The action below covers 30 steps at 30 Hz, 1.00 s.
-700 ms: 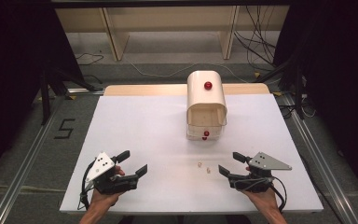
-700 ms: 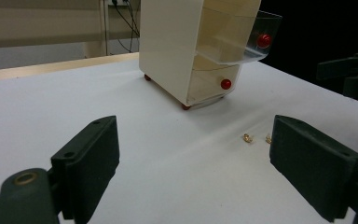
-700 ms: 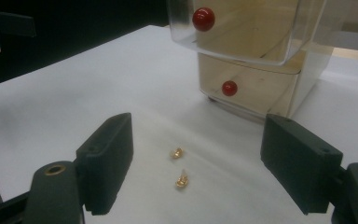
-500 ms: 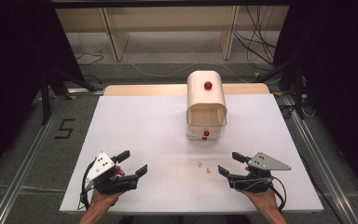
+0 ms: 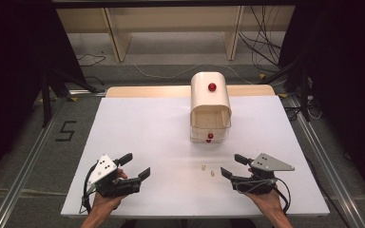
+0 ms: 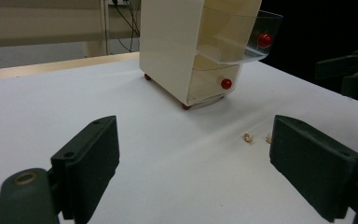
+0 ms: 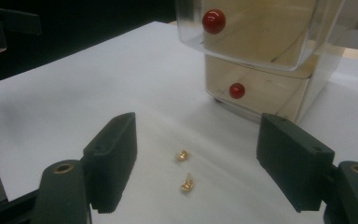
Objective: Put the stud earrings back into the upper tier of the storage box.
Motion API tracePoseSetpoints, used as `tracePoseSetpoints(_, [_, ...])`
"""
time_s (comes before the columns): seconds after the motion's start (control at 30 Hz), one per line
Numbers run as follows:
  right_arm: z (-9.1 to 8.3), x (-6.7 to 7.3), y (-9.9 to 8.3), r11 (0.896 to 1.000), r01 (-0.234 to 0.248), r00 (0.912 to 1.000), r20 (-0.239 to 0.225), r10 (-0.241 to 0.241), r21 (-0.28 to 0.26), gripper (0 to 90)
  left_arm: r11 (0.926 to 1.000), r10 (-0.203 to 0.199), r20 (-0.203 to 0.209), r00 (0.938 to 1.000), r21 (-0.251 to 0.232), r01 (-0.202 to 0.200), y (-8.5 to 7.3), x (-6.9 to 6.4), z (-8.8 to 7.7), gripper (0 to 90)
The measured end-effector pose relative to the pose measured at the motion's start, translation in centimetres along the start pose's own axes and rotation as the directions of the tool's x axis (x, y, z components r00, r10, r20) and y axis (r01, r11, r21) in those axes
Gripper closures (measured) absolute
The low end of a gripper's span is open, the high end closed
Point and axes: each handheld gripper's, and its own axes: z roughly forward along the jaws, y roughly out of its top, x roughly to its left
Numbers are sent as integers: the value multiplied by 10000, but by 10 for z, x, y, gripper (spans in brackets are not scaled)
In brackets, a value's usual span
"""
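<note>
Both grippers, left (image 5: 132, 167) and right (image 5: 233, 166), rested wide open and empty low in frame, seemingly poised for the earrings (image 7: 184, 169) lying below the drawer box (image 5: 210, 109).

A lab or recording workspace, not a home. White rectangular tabletop (image 5: 142, 137) on a grey floor between long metal floor rails (image 5: 24, 183), black number 5 taped on the floor (image 5: 65, 130), loose black cables (image 5: 261, 45), pale wooden shelf frame (image 5: 171, 21), black curtains (image 5: 9, 71) at both sides.
</note>
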Motion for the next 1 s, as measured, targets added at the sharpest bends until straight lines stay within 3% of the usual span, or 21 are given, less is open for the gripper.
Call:
tracePoseSetpoints(0.2, [15, 5, 5, 9969, 111, 9990, -440, -77, 783, 324, 10000, -49, 1, 10000, -17, 49, 0, 1, 0, 152])
tracePoseSetpoints(0.37, [25, 7, 5, 9901, 218, 9985, -526, -146, 1388, 339, 10000, -55, 3, 10000, -25, 55, 0, 1, 0, 152])
tracePoseSetpoints(0.4, [31, 8, 4, 9832, 312, 9986, -478, -229, 1798, 351, 10000, -64, -2, 10000, -32, 64, 0, 1, 0, 152])
tracePoseSetpoints(0.5, [37, 6, 3, 9772, 299, 9988, -451, -209, 2104, 373, 10000, -55, -4, 10000, -30, 55, 0, 1, 0, 152])
tracePoseSetpoints(0.67, [53, 4, 1, 9563, 271, 9993, -324, -185, 2910, 428, 10000, -59, -5, 10000, -40, 59, 0, 1, 0, 152])
tracePoseSetpoints(1.0, [67, -2, -2, 9256, 200, 9996, -281, -101, 3781, 497, 10000, -63, 2, 10000, -41, 63, 0, 1, 0, 152])
